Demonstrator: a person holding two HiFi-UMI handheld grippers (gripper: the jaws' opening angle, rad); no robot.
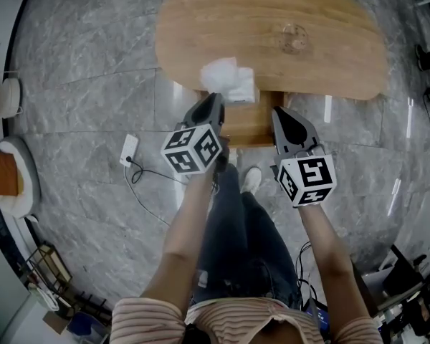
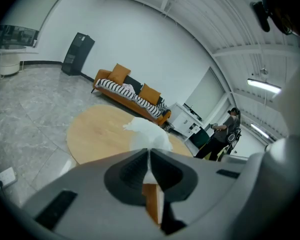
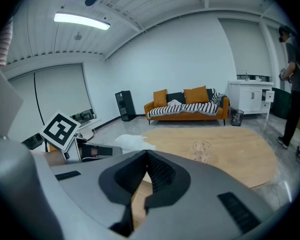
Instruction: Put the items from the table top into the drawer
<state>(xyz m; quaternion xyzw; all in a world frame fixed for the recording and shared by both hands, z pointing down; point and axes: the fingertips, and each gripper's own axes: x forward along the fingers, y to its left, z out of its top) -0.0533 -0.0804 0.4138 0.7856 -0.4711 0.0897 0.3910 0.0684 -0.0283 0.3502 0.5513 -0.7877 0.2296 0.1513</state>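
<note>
The left gripper (image 1: pixel 214 100) is clenched on a thin fold of the crumpled white paper-like wad (image 1: pixel 228 79), which is at the near edge of the oval light-wood table (image 1: pixel 222 20), just above the open wooden drawer (image 1: pixel 249 126); so slight a pinch may slip — the wad could miss the drawer; the right gripper (image 1: pixel 281 115), jaws together and empty, could tip the clear glass cup (image 1: pixel 294 38) if it nudges it.

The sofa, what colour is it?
The sofa is orange; the right gripper view shows it best.
</note>
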